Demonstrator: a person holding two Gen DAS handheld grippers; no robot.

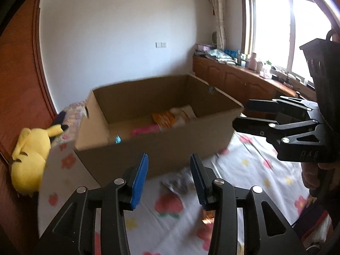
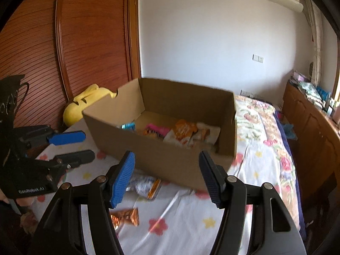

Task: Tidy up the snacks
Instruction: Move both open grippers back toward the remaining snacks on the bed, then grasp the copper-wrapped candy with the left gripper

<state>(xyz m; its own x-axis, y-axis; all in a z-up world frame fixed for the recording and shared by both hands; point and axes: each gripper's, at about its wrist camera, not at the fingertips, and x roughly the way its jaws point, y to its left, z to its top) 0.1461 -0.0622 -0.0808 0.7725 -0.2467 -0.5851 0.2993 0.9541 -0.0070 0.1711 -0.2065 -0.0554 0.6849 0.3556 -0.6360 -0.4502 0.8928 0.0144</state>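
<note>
An open cardboard box (image 1: 148, 148) (image 2: 148, 155) stands on the flowered bed sheet (image 2: 191, 212). Inside lie an orange packet (image 1: 165, 119) (image 2: 183, 130), a pink packet (image 1: 144, 130) (image 2: 158, 130), a teal one (image 2: 128, 126) and a pale one. In front of the box, a silver packet (image 2: 144, 186) (image 1: 178, 182) and a copper-orange packet (image 2: 125, 216) rest on the sheet. My left gripper (image 1: 169, 178) (image 2: 89, 145) is open and empty, short of the box's front wall. To its right, my right gripper (image 2: 166, 176) (image 1: 241, 114) is open and empty, above the loose packets.
A yellow plush toy (image 1: 29, 155) (image 2: 85, 104) lies left of the box against the wooden wardrobe (image 2: 85, 42). A low wooden cabinet (image 1: 233, 78) (image 2: 308, 127) crowded with small items runs under the window on the right. A hand holds each gripper's handle.
</note>
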